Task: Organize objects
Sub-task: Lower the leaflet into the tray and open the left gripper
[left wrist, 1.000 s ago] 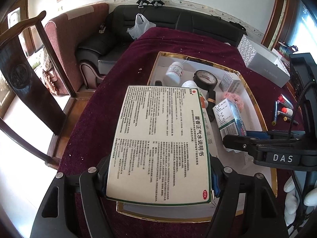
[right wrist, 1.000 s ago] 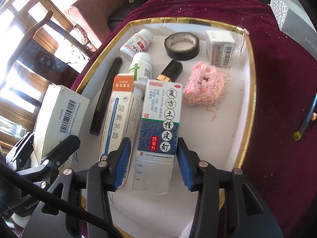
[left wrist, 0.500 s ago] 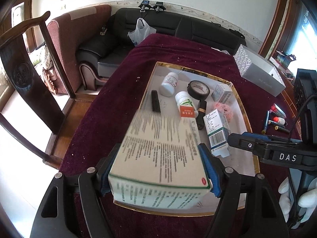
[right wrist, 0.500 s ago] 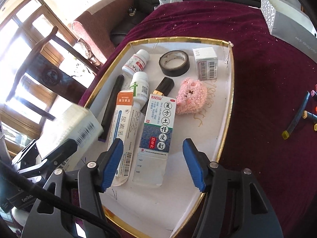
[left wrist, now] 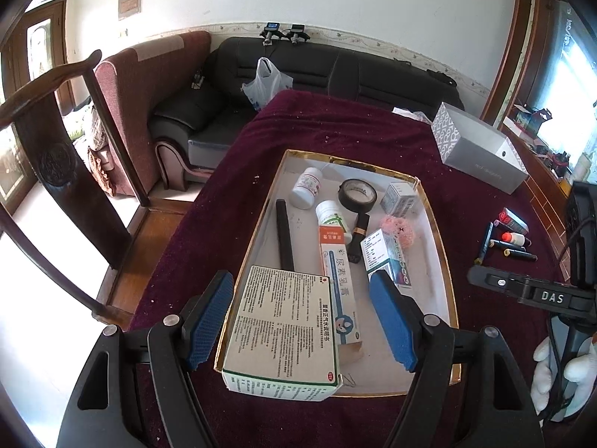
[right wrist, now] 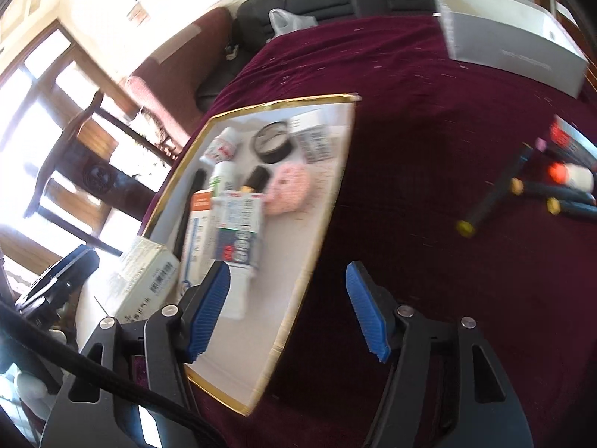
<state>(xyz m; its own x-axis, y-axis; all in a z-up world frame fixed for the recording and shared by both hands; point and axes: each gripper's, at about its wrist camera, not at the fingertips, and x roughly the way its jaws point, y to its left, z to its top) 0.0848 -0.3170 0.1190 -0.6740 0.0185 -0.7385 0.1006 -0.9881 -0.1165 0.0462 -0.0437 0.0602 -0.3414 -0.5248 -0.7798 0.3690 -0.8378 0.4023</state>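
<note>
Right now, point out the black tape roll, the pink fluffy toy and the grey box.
black tape roll point(left wrist: 356, 195), left wrist view, near rim.
pink fluffy toy point(left wrist: 400, 230), left wrist view, middle.
grey box point(left wrist: 481, 155), left wrist view, long side.

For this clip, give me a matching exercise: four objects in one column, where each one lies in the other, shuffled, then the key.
Objects:
1. black tape roll
2. pens
3. grey box
4. large printed box

Places:
A. on the red cloth, outside the tray, far corner
B. in the tray's near end
C. in the tray's far end
D. on the red cloth, outside the tray, beside a small bottle

Pairs: 1-C, 2-D, 3-A, 4-B
</note>
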